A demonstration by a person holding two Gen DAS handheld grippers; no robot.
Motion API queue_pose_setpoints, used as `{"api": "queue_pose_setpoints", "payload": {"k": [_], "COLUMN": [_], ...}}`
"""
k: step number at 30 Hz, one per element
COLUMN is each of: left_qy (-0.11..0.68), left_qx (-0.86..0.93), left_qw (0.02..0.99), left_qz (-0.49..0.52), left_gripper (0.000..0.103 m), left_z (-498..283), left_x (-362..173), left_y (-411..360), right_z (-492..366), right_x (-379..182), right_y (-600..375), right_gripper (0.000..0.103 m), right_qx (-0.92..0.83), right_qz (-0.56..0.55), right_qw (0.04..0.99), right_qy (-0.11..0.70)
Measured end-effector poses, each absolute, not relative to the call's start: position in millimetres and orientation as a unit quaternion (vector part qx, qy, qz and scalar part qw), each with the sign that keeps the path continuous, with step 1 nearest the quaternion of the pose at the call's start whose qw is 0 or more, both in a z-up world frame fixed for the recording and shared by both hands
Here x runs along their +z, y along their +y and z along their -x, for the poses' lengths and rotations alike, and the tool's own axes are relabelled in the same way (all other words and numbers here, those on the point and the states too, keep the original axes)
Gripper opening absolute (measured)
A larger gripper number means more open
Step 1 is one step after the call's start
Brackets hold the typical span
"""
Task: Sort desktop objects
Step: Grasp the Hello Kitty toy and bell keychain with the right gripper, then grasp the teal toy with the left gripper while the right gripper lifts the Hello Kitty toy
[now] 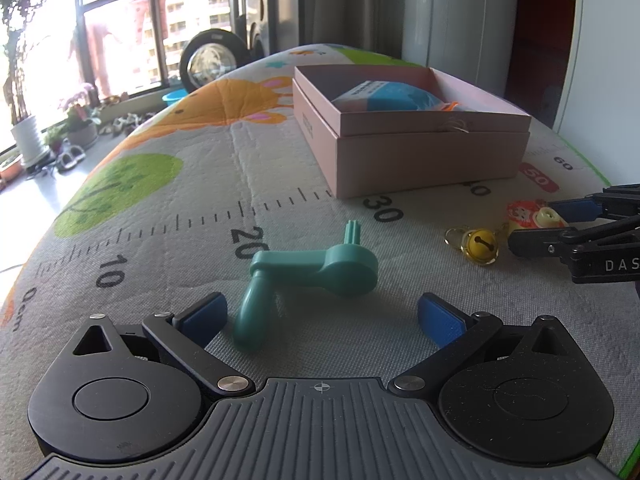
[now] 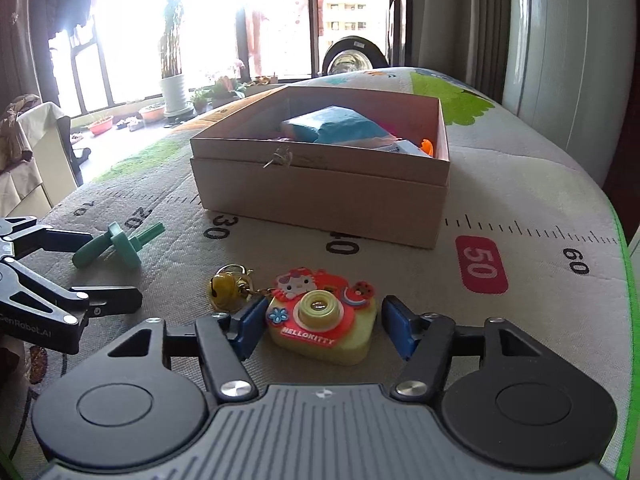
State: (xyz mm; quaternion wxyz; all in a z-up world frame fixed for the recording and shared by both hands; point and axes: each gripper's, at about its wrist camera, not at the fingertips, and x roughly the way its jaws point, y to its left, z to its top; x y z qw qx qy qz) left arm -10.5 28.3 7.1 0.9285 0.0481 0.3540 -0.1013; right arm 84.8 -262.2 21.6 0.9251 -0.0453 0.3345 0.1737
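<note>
Right gripper (image 2: 320, 326) positioned astride yellow plastic toy camera keychain (image 2: 322, 330) on patterned desk mat (image 2: 520, 200); left pad possibly touching, right pad apart. Left gripper (image 1: 322, 316) spread wide around teal plastic crank handle (image 1: 308, 276), untouched. Open pink cardboard box (image 1: 420, 152) located behind.

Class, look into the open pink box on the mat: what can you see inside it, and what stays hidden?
Inside the pink box lies a blue packet, with something orange at the right wall. The box's near wall and the packet cover its floor, so anything lower stays hidden.

Printed mat (image 2: 520, 184), potted plants (image 2: 174, 88), window (image 2: 280, 20)
</note>
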Motion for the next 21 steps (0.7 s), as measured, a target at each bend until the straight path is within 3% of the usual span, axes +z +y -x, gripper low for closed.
{"api": "queue_pose_setpoints", "payload": {"k": [14,16,18,21], "left_qy": [0.364,0.36,0.354,0.346], "left_qx": [-0.066,-0.071,-0.076,-0.082], "left_qw": [0.928,0.929,0.931,0.932], "left_qz": [-0.048,-0.046,-0.052,-0.073], "left_gripper": [0.103,0.096,0.075,0.076], "left_z": [-7,-6,-2,5], "left_x": [11,11,14,17], "left_y": [12,12,10,6], "right_z": [-85,-84,-83,-80], "right_x": [22,22,22,27], "right_y": [-269,-266,-263,-263], "right_gripper": [0.063,0.059,0.058,0.058], "right_qx": [0.174,0.174,0.178,0.21], "right_qz": [0.025,0.034,0.046,0.041], "right_qw": [0.928,0.927,0.926,0.916], "right_qy": [0.33,0.33,0.33,0.339]}}
